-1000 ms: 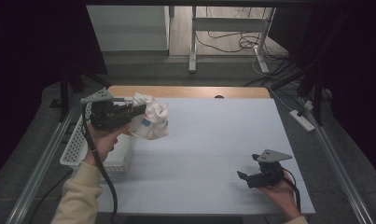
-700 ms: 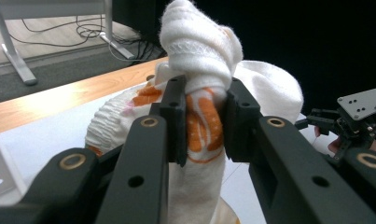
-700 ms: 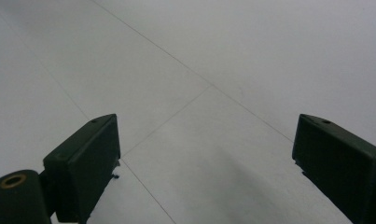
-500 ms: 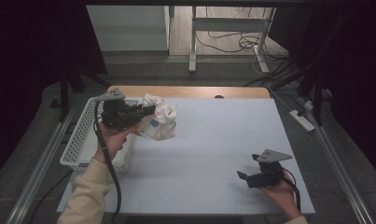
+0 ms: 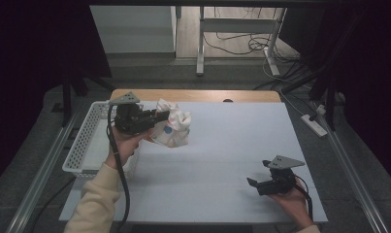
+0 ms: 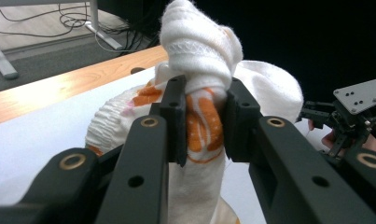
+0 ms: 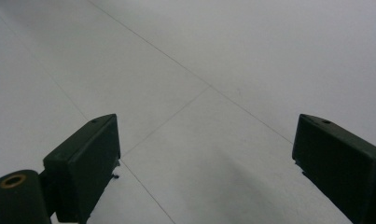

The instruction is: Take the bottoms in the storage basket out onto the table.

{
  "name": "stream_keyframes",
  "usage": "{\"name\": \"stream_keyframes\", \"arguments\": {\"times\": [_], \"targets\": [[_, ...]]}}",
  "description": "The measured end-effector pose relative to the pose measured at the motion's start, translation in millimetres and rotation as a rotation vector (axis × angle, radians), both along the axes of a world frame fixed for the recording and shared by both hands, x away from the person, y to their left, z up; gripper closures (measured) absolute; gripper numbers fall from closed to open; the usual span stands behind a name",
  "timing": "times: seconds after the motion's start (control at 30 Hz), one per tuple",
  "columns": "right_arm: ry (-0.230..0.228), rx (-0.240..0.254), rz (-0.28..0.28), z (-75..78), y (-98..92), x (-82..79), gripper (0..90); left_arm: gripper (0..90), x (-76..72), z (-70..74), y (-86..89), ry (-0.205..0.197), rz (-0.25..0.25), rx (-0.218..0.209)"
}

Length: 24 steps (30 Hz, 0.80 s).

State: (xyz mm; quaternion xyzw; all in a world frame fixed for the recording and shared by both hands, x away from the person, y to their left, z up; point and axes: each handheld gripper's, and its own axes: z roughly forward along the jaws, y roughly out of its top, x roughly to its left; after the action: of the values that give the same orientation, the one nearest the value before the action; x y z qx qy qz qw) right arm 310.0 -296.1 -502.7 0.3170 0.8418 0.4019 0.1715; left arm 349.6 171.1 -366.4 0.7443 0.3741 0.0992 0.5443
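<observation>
A bunched white garment (image 5: 177, 127) with orange and blue print hangs just above the white table top (image 5: 232, 145), right of the basket. My left gripper (image 5: 163, 116) is shut on it; in the left gripper view the two pads pinch an orange-printed fold of the garment (image 6: 202, 116) and a rolled white end sticks up above my left gripper (image 6: 204, 93). My right gripper (image 5: 253, 183) rests low at the table's front right, held by a hand. In its own view the right gripper (image 7: 204, 154) stands wide open over bare table.
A white plastic basket (image 5: 86, 141) sits at the table's left edge, behind my left hand. A wooden strip (image 5: 193, 94) runs along the far edge. A power strip (image 5: 315, 125) and cables lie on the floor to the right.
My left gripper has carried the garment rightward, from over the basket's edge out over the table. The right gripper has stayed put.
</observation>
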Motion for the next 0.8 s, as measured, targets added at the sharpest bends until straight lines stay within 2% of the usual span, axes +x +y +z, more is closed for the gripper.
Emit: {"name": "stream_keyframes", "arguments": {"times": [0.63,0.8], "targets": [[0.002,0.0,0.001,-0.4,-0.5,0.0,7.7,73.3,11.2,-8.9,-24.1,0.031,-0.038,0.022],[0.002,0.0,0.002,-0.5,-0.5,0.0,7.7,73.3,13.7,-11.4,-30.1,0.038,-0.046,0.041]]}}
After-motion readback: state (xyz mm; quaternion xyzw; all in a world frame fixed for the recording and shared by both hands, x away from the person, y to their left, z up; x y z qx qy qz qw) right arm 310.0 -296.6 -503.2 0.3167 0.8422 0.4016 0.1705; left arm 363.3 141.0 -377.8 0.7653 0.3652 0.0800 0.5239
